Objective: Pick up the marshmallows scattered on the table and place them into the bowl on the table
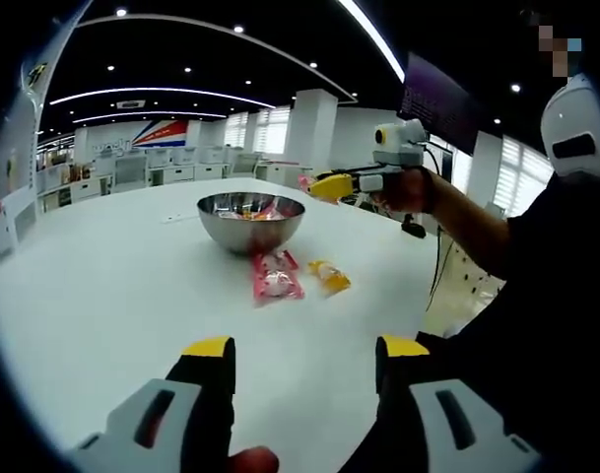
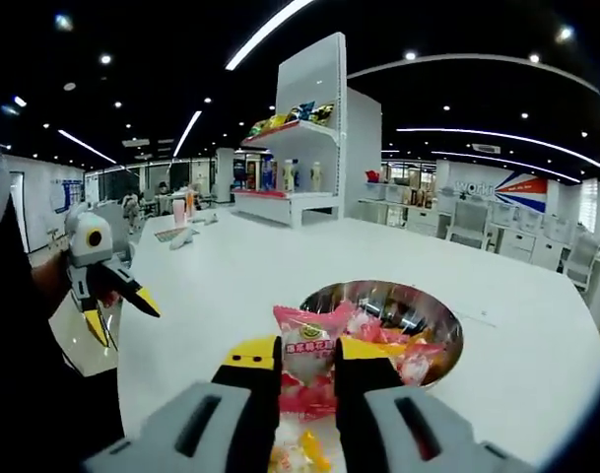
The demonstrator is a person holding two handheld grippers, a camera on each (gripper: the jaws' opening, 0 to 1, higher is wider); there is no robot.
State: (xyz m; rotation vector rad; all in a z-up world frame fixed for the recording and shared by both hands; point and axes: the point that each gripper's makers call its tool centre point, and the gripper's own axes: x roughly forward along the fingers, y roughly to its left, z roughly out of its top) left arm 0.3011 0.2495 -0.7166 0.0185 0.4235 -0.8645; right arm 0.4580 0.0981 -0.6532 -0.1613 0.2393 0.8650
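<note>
While the right gripper [image 2: 307,363] is clamped on a pink marshmallow packet [image 2: 308,347] just above the steel bowl [image 2: 447,325], the left gripper [image 1: 304,360] hangs low over the white table [image 1: 102,286] with its jaws apart. Ahead of the left gripper, a pink packet [image 1: 276,277] and a yellow packet [image 1: 330,276] lie just short of the bowl.

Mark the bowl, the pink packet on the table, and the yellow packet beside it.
bowl [image 1: 248,235]: left gripper view, its outer steel wall.
pink packet [image 1: 276,277]: left gripper view, wrapper's middle.
yellow packet [image 1: 330,276]: left gripper view, wrapper's middle.
</note>
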